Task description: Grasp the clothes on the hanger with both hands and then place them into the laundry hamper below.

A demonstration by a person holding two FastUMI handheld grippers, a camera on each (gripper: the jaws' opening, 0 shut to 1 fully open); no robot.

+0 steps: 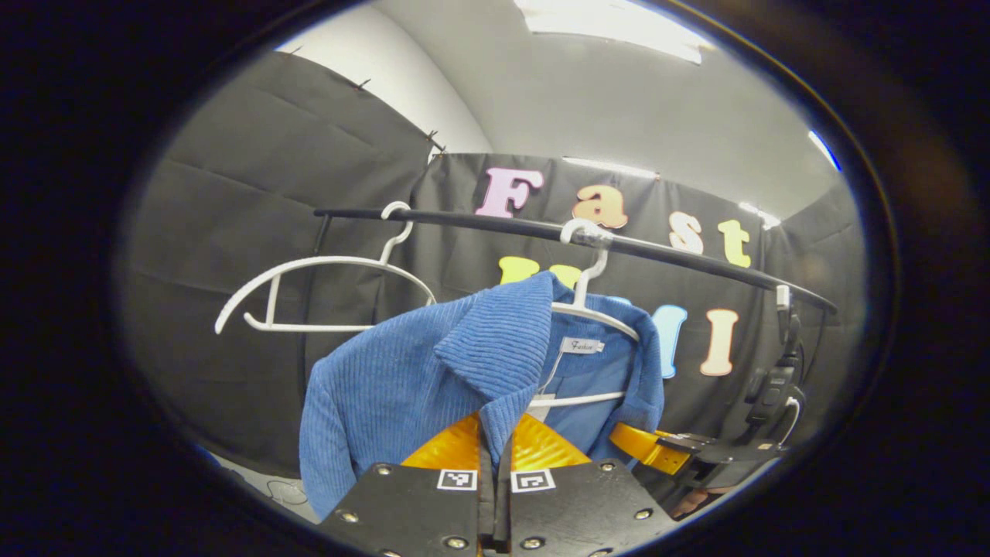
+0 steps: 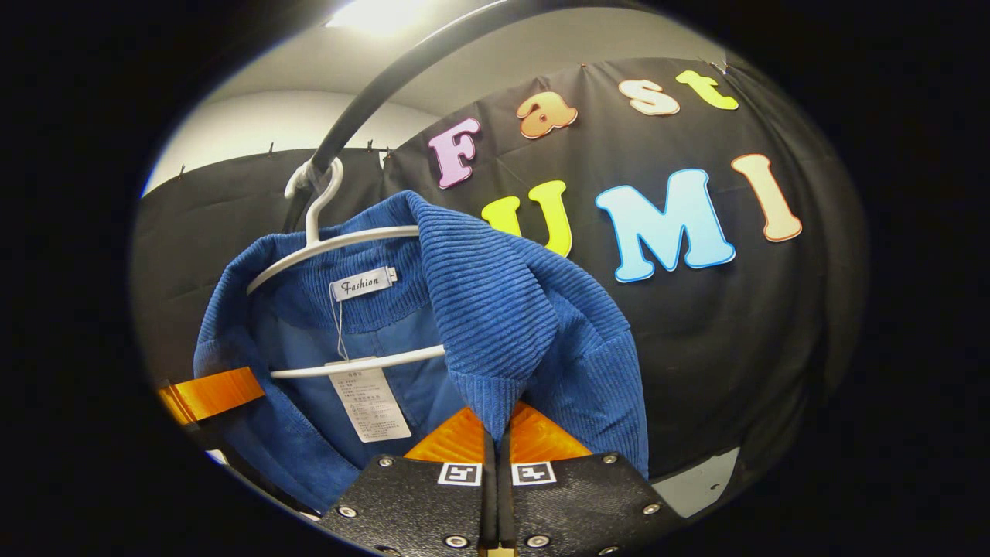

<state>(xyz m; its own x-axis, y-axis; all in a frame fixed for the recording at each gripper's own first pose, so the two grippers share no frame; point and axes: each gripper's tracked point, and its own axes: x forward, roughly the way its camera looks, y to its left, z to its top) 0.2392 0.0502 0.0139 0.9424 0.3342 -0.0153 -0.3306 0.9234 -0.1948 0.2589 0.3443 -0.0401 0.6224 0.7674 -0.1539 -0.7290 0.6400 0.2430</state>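
while both pinch it, left gripper (image 1: 495, 449) and right gripper (image 2: 496, 445) clamped on blue jacket (image 1: 433, 371) lapel edges

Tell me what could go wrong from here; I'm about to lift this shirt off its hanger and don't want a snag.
1. Both hand-held grippers, left and right, pinch only the collar tips of the blue corduroy shirt, so the fabric may slip out.
2. The white plastic hanger sits inside the shoulders and could come off the black rail too.
3. The paper tag dangles near the hanger's lower bar and might catch.
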